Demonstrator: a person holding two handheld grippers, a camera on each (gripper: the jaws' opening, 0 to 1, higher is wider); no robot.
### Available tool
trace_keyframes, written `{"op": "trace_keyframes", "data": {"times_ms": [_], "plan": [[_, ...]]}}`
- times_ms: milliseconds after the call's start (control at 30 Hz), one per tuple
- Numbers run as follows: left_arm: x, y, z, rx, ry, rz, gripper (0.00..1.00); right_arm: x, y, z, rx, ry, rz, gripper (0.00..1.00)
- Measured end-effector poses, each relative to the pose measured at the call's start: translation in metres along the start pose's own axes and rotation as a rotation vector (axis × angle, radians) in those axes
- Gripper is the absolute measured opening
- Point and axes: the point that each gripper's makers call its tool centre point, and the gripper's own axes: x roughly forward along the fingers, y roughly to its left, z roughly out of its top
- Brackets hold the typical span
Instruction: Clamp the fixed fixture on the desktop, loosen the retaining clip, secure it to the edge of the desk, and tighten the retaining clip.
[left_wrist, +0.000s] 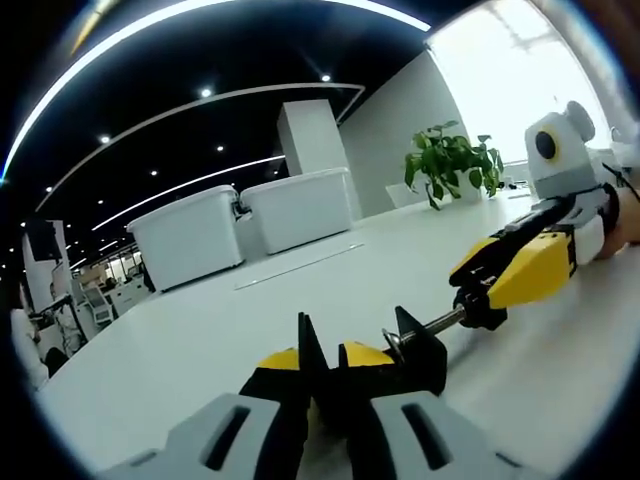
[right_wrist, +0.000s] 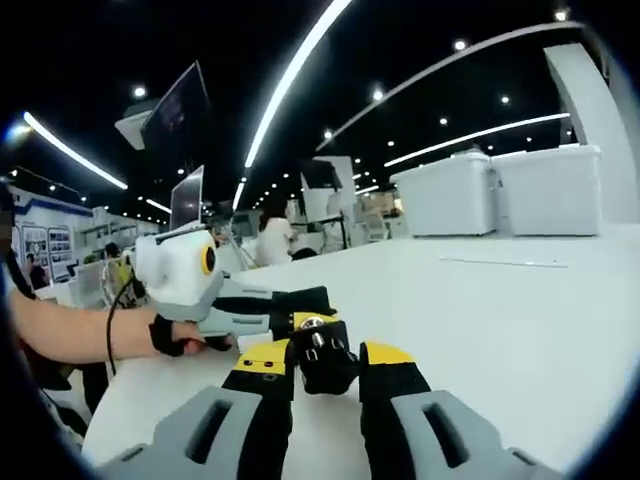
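Two grippers meet on a small clamp on a broad white desk (left_wrist: 300, 300)
The black metal clamp fixture (left_wrist: 415, 355) lies on the desktop; the left gripper (left_wrist: 322, 385) pinches its body, the right gripper (right_wrist: 325, 368) closes on its black screw knob (right_wrist: 318, 352), white storage bins (left_wrist: 250, 225) well behind

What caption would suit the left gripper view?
Left hand-held gripper clamps a black fixture on the white desk while the right hand-held gripper grips its screw handle.

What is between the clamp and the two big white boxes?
Bare white desk with just a thin strip lying flat between the clamp and the white boxes, seen in the left gripper view.
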Motion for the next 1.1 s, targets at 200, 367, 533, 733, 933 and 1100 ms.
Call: {"op": "trace_keyframes", "data": {"times_ms": [200,367,533,733,933,1100], "plan": [[0.0,-0.001,0.001,0.001,0.0,0.001,0.12,-0.002,0.007,-0.001,-0.041,-0.003,-0.007,0.23],[-0.002,-0.003,0.001,0.003,0.0,0.002,0.12,-0.003,0.014,-0.004,-0.229,0.015,-0.04,0.22],[-0.003,-0.004,0.001,0.011,-0.001,0.007,0.12,-0.002,0.019,-0.006,-0.379,0.024,-0.052,0.21],[-0.005,-0.005,0.001,0.015,-0.002,0.012,0.12,-0.002,0.021,-0.006,-0.527,0.039,-0.072,0.21],[-0.006,-0.006,0.001,0.018,-0.003,0.015,0.12,-0.001,0.026,-0.008,-0.737,0.062,-0.084,0.21],[-0.006,-0.005,0.0,0.027,0.0,0.024,0.12,0.002,0.026,-0.009,-1.094,0.129,-0.153,0.2]]}}
